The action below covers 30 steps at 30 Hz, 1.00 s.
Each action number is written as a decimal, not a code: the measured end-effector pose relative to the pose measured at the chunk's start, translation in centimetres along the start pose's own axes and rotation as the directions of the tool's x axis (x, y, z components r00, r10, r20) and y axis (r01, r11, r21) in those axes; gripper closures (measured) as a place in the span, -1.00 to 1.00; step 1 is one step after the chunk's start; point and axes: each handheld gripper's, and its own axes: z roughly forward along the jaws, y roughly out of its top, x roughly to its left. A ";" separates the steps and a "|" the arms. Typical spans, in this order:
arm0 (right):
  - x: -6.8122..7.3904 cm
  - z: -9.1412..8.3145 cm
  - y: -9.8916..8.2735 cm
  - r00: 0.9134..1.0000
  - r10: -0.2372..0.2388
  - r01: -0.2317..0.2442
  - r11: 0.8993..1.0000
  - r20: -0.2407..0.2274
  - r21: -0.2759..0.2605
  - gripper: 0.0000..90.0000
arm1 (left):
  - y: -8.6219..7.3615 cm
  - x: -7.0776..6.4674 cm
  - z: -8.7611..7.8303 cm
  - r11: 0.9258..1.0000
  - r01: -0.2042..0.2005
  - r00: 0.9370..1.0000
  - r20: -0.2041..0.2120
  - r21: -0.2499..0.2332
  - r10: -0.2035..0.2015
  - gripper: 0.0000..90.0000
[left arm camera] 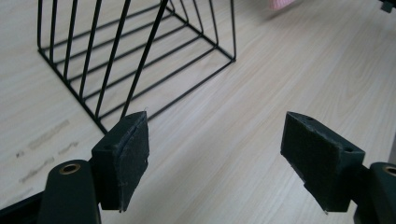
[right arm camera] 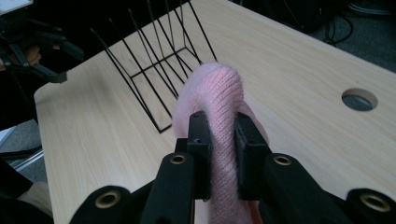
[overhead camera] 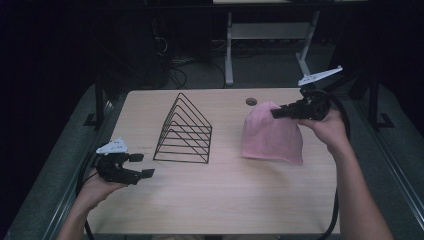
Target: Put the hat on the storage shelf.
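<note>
The right gripper [overhead camera: 276,113] pinches the top fold of the pink knit hat [overhead camera: 272,135], which hangs at its seven o'clock over the table [overhead camera: 220,195]. The left gripper [overhead camera: 141,165] stands open, holding nothing, with the black wire rack [overhead camera: 185,131] at its one o'clock.

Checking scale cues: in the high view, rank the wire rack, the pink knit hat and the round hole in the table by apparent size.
1. Pink knit hat and wire rack: alike in spread, too close to rank.
2. Round hole: clearly smallest.
</note>
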 end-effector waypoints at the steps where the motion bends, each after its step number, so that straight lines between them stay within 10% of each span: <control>1: 0.3 -0.1 0.4 1.000 -0.006 0.006 1.000 -0.004 -0.003 0.76 | 0.3 0.0 -0.1 1.000 -0.014 1.000 0.005 0.002 0.014 -0.47; 30: 7.6 0.7 10.3 0.977 -0.181 0.176 0.983 -0.112 -0.052 0.75 | 8.3 -1.9 -1.7 0.988 -0.149 0.982 0.112 -0.030 0.152 -0.45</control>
